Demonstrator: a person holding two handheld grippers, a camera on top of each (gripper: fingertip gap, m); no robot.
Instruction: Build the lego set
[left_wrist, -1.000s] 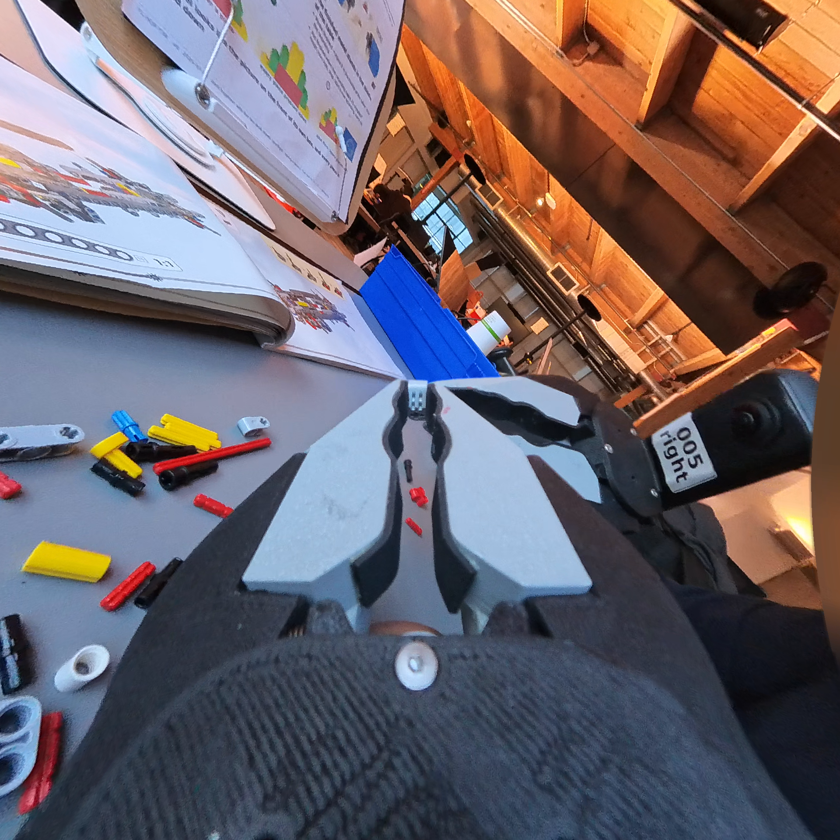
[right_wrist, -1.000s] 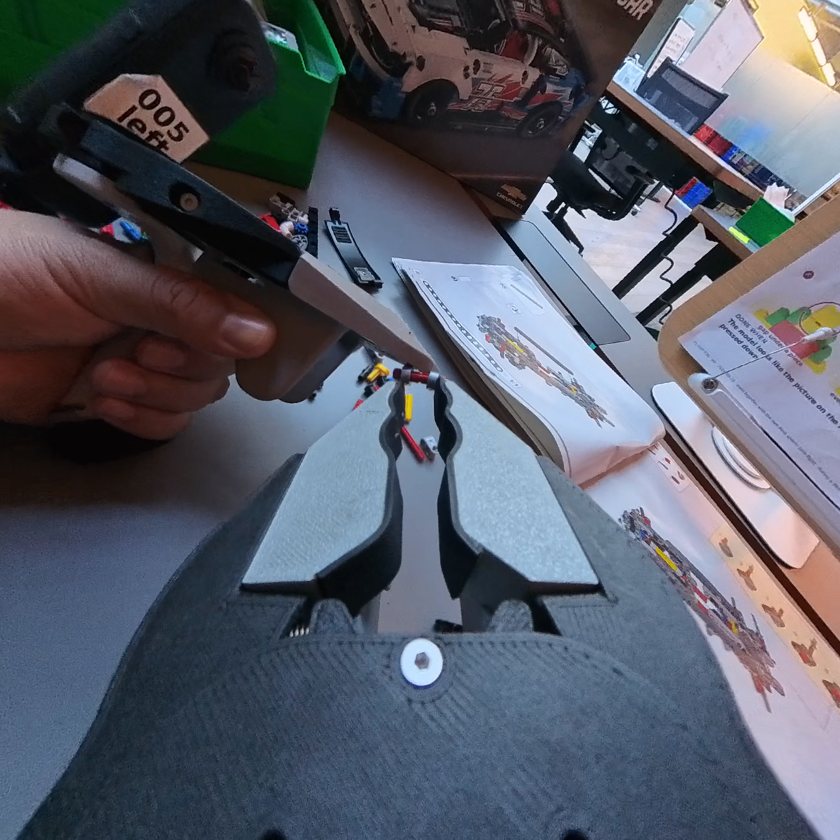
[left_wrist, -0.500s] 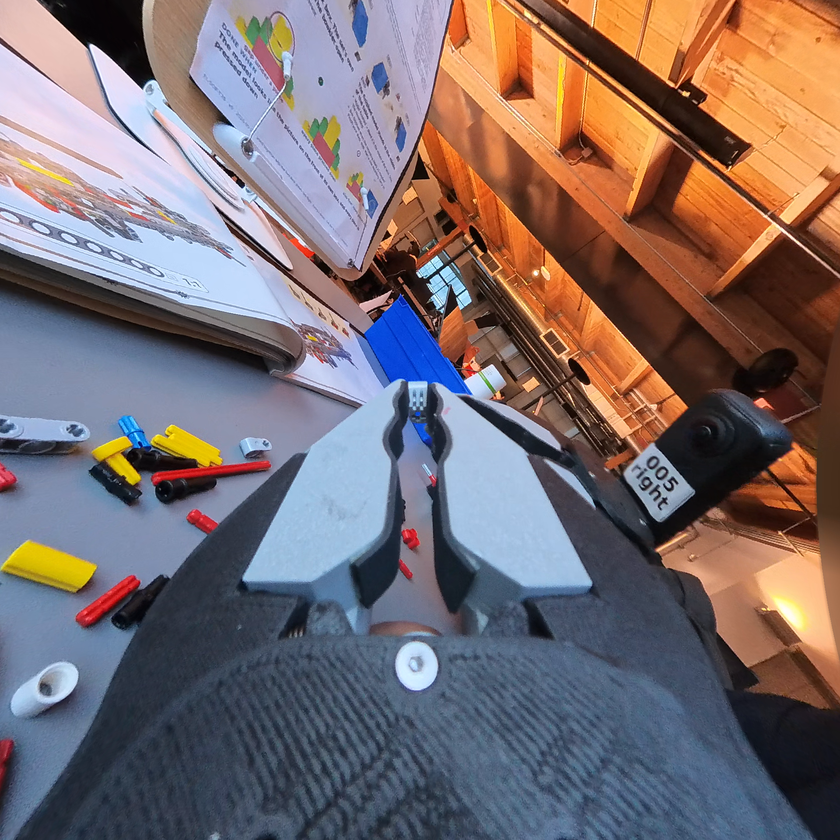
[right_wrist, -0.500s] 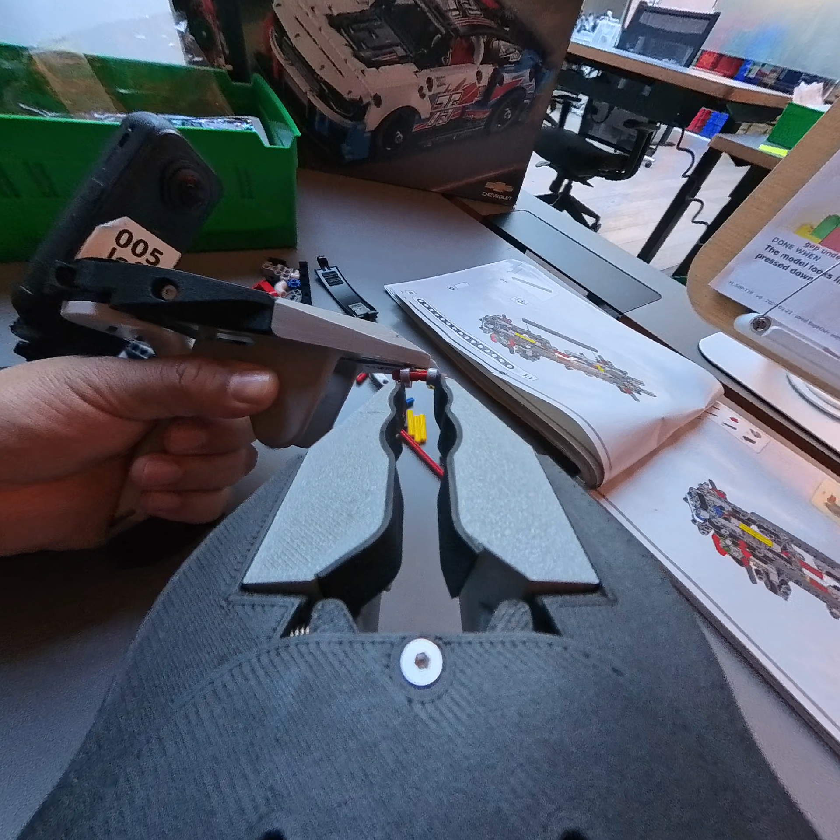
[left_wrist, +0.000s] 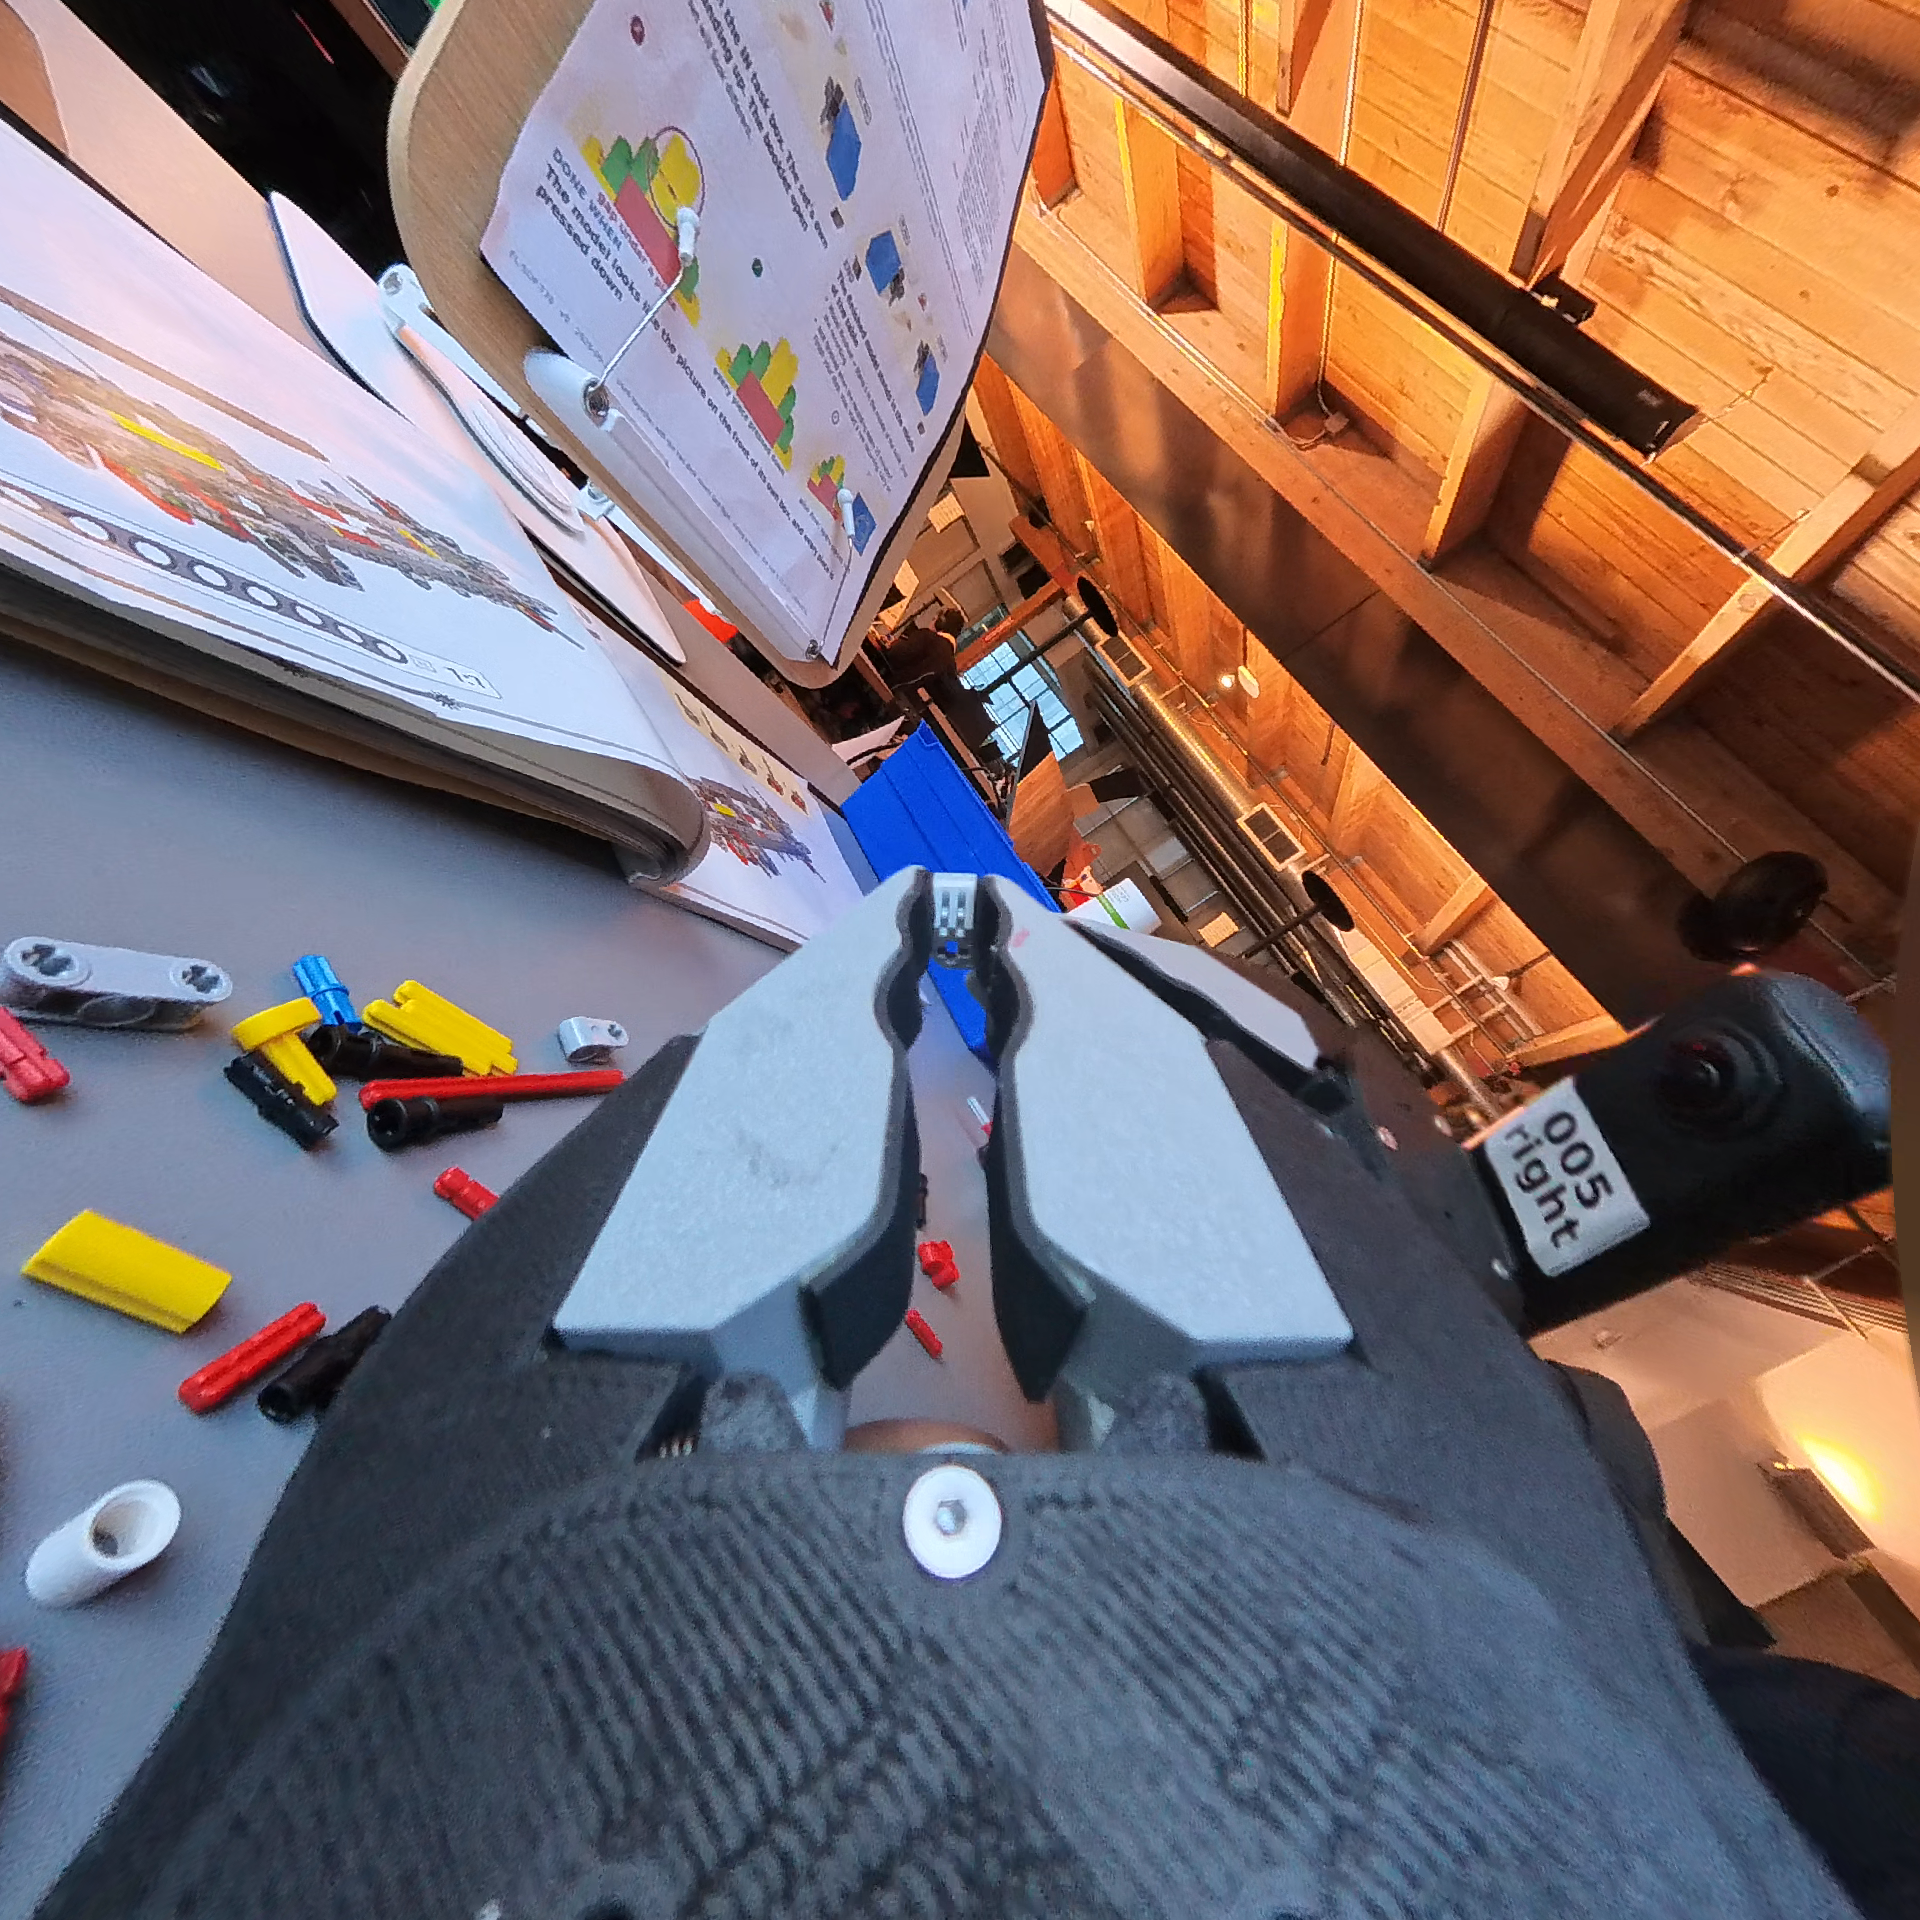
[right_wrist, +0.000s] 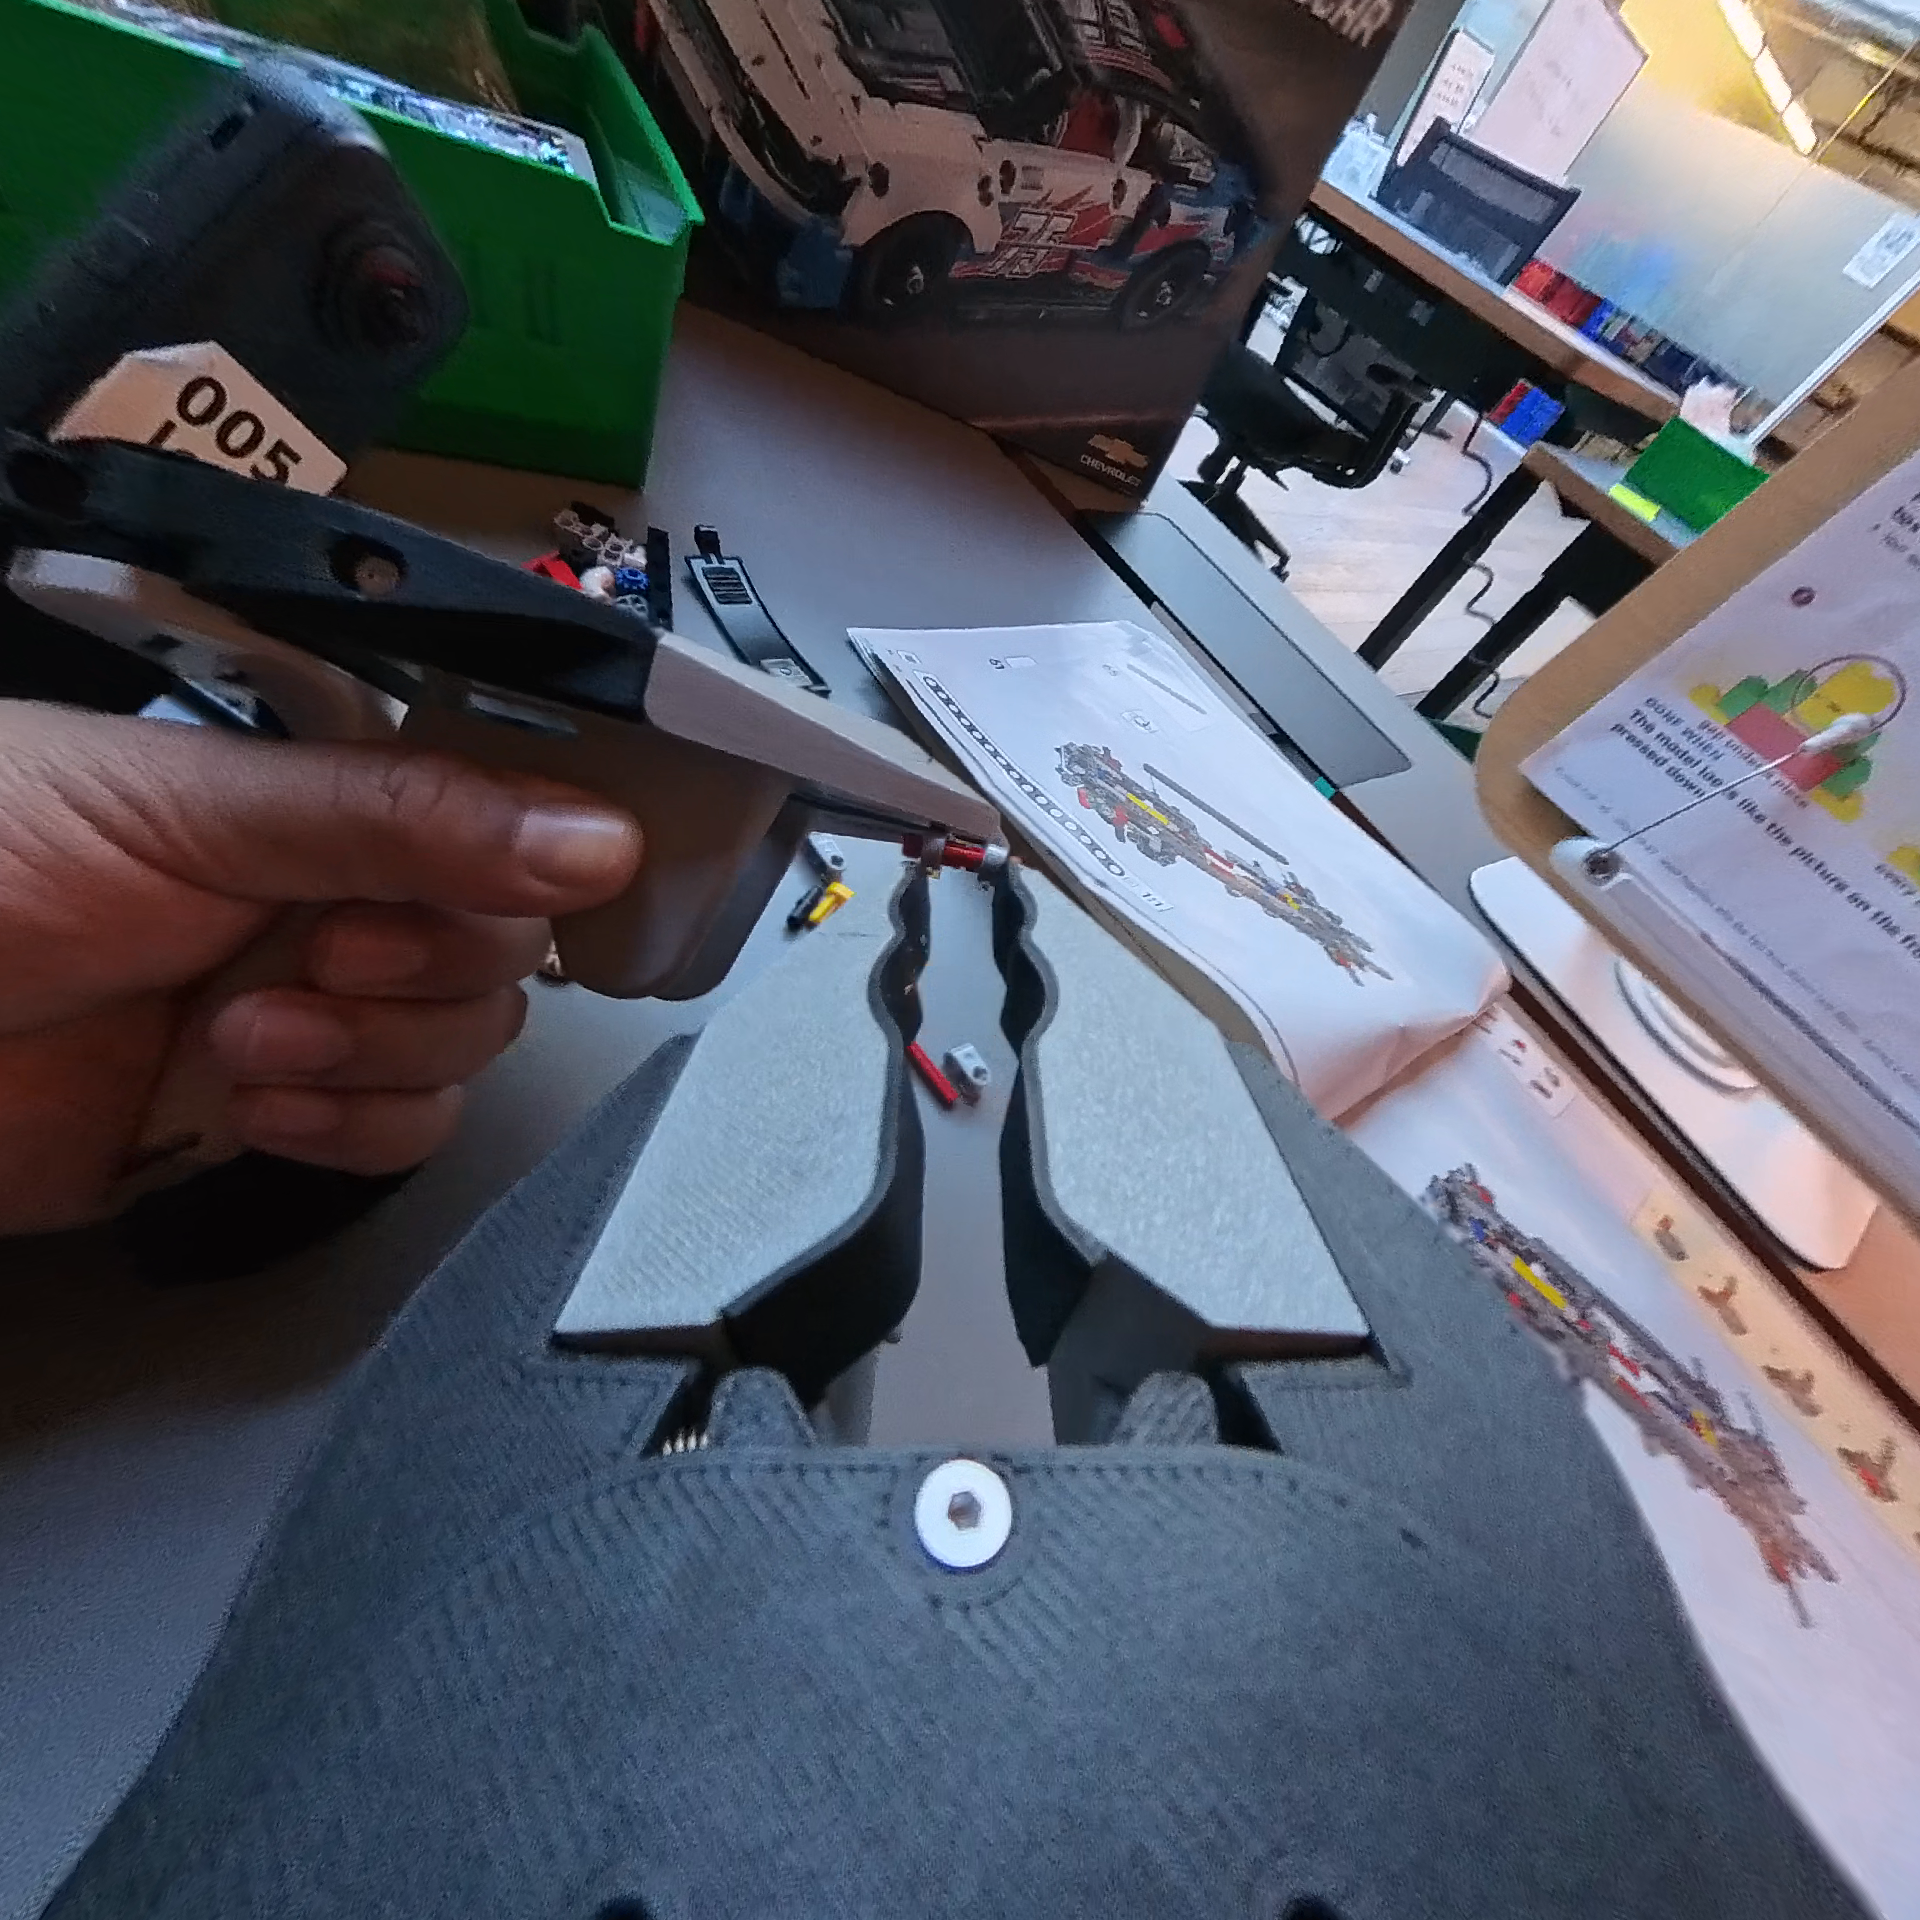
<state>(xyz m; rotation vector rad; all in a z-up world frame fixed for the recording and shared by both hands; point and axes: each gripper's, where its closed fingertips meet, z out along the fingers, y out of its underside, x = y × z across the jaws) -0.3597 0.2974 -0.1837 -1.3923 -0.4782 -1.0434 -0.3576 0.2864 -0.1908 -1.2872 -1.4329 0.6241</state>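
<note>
Left wrist view: the left gripper (left_wrist: 957, 925) is lifted off the grey table (left_wrist: 343, 883) and nearly closed, its two dark pads pressing on a small light-grey connector piece (left_wrist: 955, 914) pinched right at the fingertips. Close alongside on the right lies the right gripper (left_wrist: 1195, 997) (its camera body carries a white sticker), its fingertips hidden behind the left one's. Loose building pieces lie scattered on the table to the left: a long red axle (left_wrist: 488, 1088), yellow pins (left_wrist: 442, 1027), a blue pin (left_wrist: 317, 982), black pins (left_wrist: 431, 1117), a flat yellow panel (left_wrist: 125, 1270), a grey beam (left_wrist: 109, 982) and a white tube piece (left_wrist: 99, 1543). Beyond them lies an open instruction booklet (left_wrist: 312, 582), and above it a wooden board (left_wrist: 457, 145) holds a clipped printed sheet (left_wrist: 769, 260).

Right wrist view: the right gripper (right_wrist: 957, 868) has its jaws only narrowly apart, and a short red pin (right_wrist: 964, 854) with a grey end spans between its two fingertips, which press on the ends. The left gripper (right_wrist: 940, 821), held by a hand (right_wrist: 260, 935), comes in from the left and meets that same pin at its tip; how its own pads sit there I cannot tell from this side. Down through the jaws a red pin (right_wrist: 928, 1070) and a small grey connector (right_wrist: 969, 1065) lie on the table. Farther back stand a green bin (right_wrist: 540, 270) and a box printed with a race car (right_wrist: 987, 208); the booklet (right_wrist: 1195, 831) lies to the right.
</note>
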